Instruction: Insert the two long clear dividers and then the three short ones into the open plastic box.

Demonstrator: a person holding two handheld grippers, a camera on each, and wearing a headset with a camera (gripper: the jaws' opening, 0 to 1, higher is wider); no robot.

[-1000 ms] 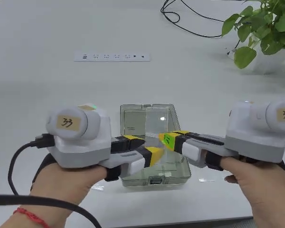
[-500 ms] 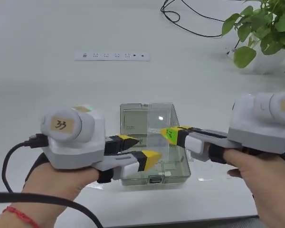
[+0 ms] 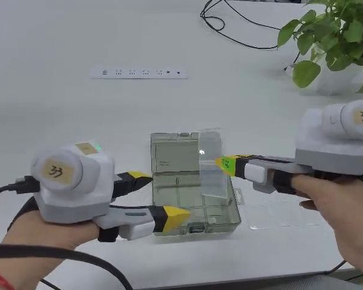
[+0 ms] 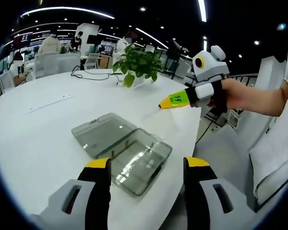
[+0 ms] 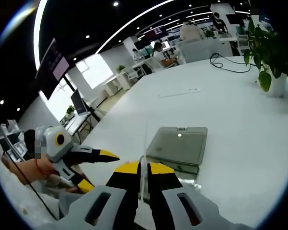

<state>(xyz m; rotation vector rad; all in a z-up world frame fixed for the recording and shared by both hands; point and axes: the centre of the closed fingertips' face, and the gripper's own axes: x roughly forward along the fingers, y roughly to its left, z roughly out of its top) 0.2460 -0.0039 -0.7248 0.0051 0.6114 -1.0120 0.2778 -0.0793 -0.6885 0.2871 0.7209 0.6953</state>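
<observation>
Pinched edge-on between the near-closed jaws of the right claw [image 3: 221, 162] and poised over the open plastic box [image 3: 218, 223] directly beneath its tips, presumably for straight lowering into a slot: one clear divider [image 3: 213, 181]; spread wide, empty, just short of the box front, likely for steadying: left claw [image 3: 164, 194].

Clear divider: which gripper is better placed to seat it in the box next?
Right. The right gripper is shut on the clear divider, holding it upright over the open box. The left gripper is open and holds nothing, by the box's near left corner.
</observation>
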